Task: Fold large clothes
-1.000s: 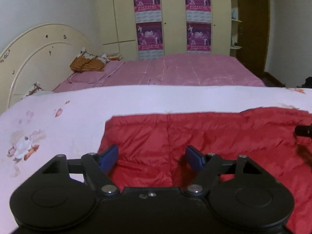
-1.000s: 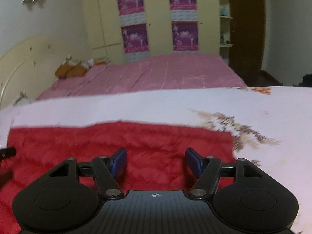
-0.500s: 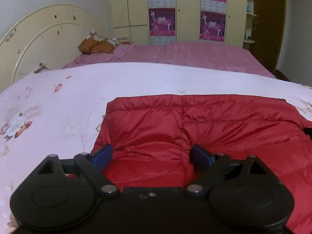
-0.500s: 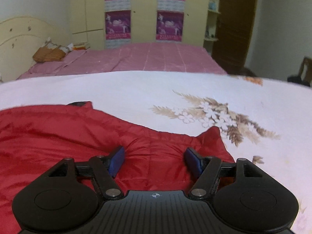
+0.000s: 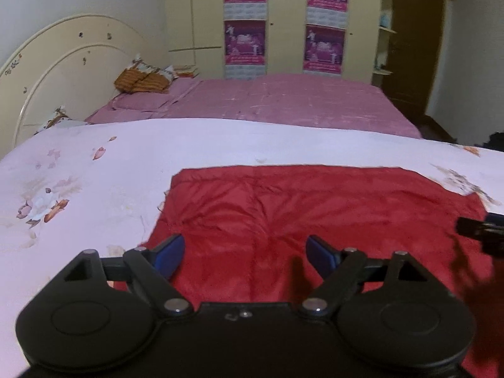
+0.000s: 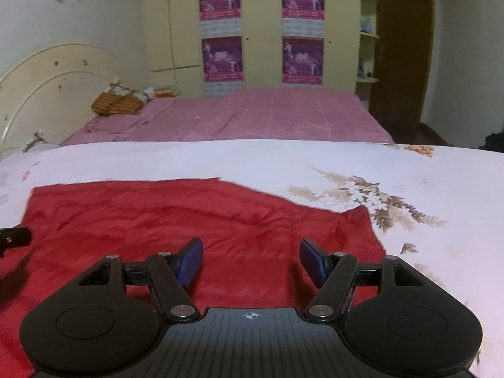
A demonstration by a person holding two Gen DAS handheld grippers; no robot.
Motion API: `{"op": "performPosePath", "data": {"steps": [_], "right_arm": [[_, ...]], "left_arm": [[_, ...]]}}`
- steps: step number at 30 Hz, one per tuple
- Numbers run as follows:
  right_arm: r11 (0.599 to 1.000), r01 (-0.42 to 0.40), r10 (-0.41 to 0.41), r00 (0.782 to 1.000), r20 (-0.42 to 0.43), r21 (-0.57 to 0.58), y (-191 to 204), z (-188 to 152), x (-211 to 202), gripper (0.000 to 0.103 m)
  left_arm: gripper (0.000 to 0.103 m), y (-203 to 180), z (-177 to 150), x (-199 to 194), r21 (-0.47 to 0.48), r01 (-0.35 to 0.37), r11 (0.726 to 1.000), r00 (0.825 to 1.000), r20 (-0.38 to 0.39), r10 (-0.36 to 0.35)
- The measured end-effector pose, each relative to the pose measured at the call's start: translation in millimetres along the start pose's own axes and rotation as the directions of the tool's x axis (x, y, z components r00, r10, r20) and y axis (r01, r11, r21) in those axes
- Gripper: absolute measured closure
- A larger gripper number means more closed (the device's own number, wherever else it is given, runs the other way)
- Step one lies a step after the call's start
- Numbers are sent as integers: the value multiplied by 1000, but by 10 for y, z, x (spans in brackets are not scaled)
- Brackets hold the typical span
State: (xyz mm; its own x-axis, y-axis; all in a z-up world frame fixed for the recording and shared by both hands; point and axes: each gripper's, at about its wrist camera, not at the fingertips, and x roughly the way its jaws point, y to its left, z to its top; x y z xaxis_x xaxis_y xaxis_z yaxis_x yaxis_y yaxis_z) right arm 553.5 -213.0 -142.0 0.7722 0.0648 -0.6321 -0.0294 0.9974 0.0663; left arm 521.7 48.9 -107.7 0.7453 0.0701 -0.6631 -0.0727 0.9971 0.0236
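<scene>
A red puffy quilted garment [image 5: 315,208] lies flat on a white floral bedsheet [image 5: 78,182]; it also shows in the right wrist view [image 6: 189,220]. My left gripper [image 5: 245,253] is open and empty, just above the garment's left part. My right gripper [image 6: 250,260] is open and empty above the garment's right part, near its right edge. The right gripper's tip shows at the right border of the left wrist view [image 5: 482,230]. The left gripper's tip shows at the left border of the right wrist view [image 6: 12,239].
The floral sheet [image 6: 393,189] spreads around the garment. Beyond it lies a pink bed [image 5: 283,100] with an orange pillow [image 5: 138,82] and a cream headboard [image 5: 56,72]. A wardrobe with purple posters [image 5: 283,22] and a dark door [image 5: 412,50] stand at the back.
Both grippers have pulled back and risen slightly, staying open. The garment's far edge now lies straighter and flatter than half a second ago.
</scene>
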Motion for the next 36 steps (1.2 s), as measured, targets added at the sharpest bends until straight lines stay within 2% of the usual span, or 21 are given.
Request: {"op": "performPosePath", "data": {"steps": [4,7,11,16,20,25,30,36], "right_arm": [[1000,-11,11,1000,6,-19,125,-145,-180,36],[999,-13,13,1000,-1,-34,186,-252,-256,36],[995,57,-59,998,-27,-83,155,-403,-174,36],[989,124,-128,990,-53,-82,-60,-480,-38,36],[985,126,-134,989,-61,-119,-66,-548,27,36],[988,126,-135,986,-100,-92,-93,-472,29,36],[995,97,-98,992,-76,-13,-121,-411,-196,36],[998,58,-59,998,-32,-25,55,-380,-468,36]], "left_arm": [[19,-35,-191,-147,19,9,1000,1000,8,-9],[18,-35,-306,-105,32,9,999,1000,-18,-8],[15,-27,-407,40,62,-10,998,999,-36,12],[11,22,-430,154,40,-12,999,999,-50,14],[10,5,-461,165,46,-14,999,998,-53,16],[10,13,-442,135,41,-20,999,997,-70,23],[12,19,-404,26,41,-28,999,996,-81,31],[13,24,-366,-144,33,-13,999,997,-76,15]]}}
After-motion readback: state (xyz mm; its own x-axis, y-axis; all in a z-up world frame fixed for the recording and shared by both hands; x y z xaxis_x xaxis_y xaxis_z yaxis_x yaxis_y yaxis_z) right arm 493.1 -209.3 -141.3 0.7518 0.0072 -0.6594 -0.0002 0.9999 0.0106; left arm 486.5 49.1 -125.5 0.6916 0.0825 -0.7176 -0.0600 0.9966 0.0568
